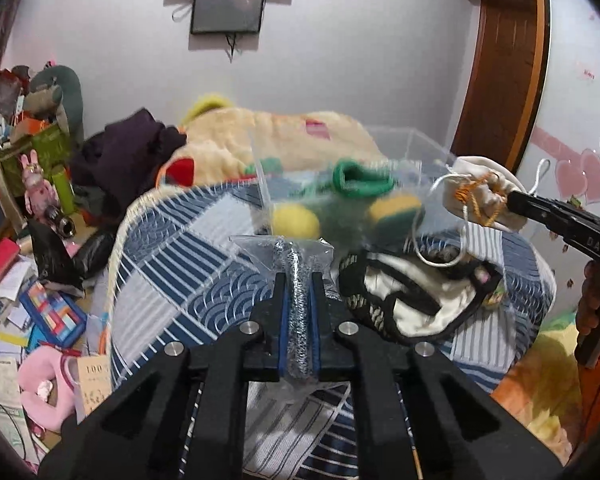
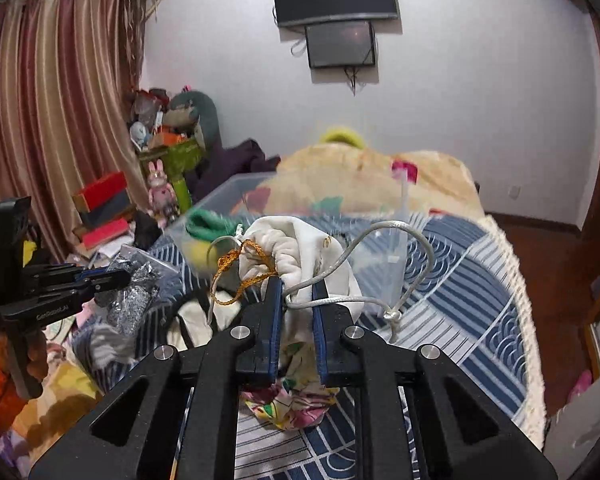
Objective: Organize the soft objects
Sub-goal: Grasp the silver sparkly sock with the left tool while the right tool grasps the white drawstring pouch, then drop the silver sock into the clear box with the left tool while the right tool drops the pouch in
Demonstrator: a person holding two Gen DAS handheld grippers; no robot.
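My left gripper (image 1: pixel 299 276) is shut on a clear plastic bag of silver metallic scrubber (image 1: pixel 296 276), held above the bed; it also shows in the right wrist view (image 2: pixel 134 292). My right gripper (image 2: pixel 297 285) is shut on a cream drawstring pouch (image 2: pixel 296 252) with white and orange-gold cords, held in the air; it shows at the right of the left wrist view (image 1: pixel 480 196). A clear plastic box (image 1: pixel 380 160) on the bed holds a green knit item (image 1: pixel 360 180), a yellow ball (image 1: pixel 296 220) and a yellow-green sponge (image 1: pixel 396 212).
A cream and black fabric bag (image 1: pixel 416 300) lies on the blue patterned quilt (image 1: pixel 188 264). A floral cloth (image 2: pixel 296 404) lies under my right gripper. A beige blanket (image 1: pixel 260 136) and dark clothing (image 1: pixel 128 156) lie behind. Cluttered floor with toys and books at left (image 1: pixel 32 312).
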